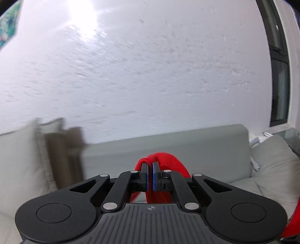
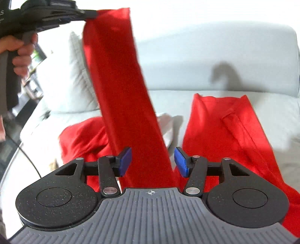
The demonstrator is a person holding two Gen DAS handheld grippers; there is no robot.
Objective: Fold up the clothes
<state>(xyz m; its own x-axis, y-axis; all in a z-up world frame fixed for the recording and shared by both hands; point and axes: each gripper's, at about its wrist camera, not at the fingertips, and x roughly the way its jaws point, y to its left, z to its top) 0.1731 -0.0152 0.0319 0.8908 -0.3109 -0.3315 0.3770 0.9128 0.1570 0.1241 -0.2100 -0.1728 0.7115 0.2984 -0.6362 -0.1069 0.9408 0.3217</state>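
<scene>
A red garment (image 2: pixel 225 131) lies spread on the grey sofa seat (image 2: pixel 281 112). One long strip of the garment (image 2: pixel 120 84) is lifted high at the upper left, where my left gripper (image 2: pixel 91 15) is shut on its end. In the left wrist view the left gripper (image 1: pixel 150 167) pinches a bunch of the red fabric (image 1: pixel 166 159) in front of the sofa back. My right gripper (image 2: pixel 152 162) stands open low over the garment. The hanging strip passes between its blue pads (image 2: pixel 124 161) without touching them.
A person's hand (image 2: pixel 20 52) holds the left gripper's handle. Pale cushions (image 2: pixel 61 84) lean at the sofa's left end, another cushion (image 1: pixel 275 165) at its right. A white piece (image 2: pixel 166 122) lies under the garment. A dark cable (image 2: pixel 30 161) runs off the sofa's left edge. A window frame (image 1: pixel 279 75) stands at the right.
</scene>
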